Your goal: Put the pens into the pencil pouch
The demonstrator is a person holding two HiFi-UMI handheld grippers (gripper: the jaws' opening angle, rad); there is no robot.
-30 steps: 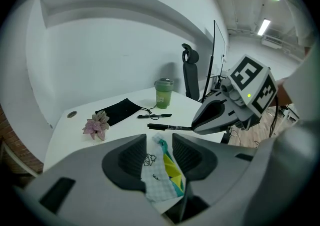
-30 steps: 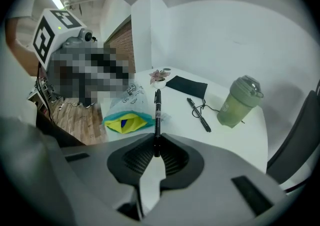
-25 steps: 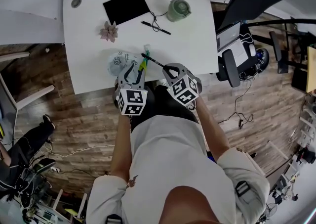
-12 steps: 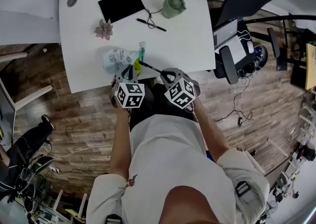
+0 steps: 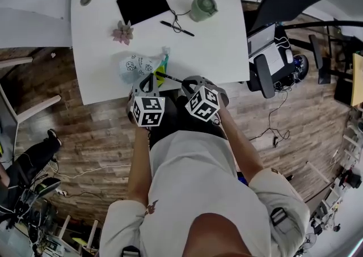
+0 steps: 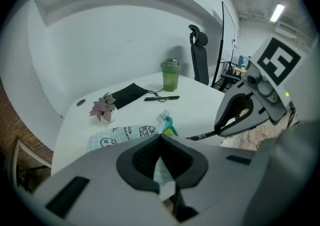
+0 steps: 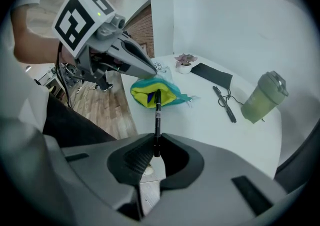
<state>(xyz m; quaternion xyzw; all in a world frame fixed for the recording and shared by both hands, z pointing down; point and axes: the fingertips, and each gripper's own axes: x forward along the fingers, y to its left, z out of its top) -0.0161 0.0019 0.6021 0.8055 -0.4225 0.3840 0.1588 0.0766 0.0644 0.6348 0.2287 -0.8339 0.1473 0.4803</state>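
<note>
At the near edge of a white table (image 5: 218, 46), a person works two handheld grippers over a pale blue fabric pencil pouch printed with doodles (image 5: 136, 67). The pouch lies flat, its teal-edged, yellow-lined mouth (image 7: 150, 95) turned toward the right gripper.

The left gripper (image 5: 150, 78) has its jaws pressed together on a fold of the pouch's light fabric at the mouth end, seen pinched between the pads in the left gripper view (image 6: 160, 142).

The right gripper (image 5: 188, 83) is clamped on the rear end of a slim black pen (image 7: 157, 115), which juts straight out from the closed jaws (image 7: 156, 142). The pen's tip appears to sit just at the yellow lining of the opening, though whether it touches the fabric cannot be told.

Farther back on the table, well apart from the pouch, a second black pen (image 5: 177, 28) lies beside a thin black cord. Near it stand a pale green lidded tumbler (image 5: 203, 8), a flat black rectangular mat (image 5: 143, 4) and a small pink succulent-like plant in a white pot (image 5: 123, 32).
</note>
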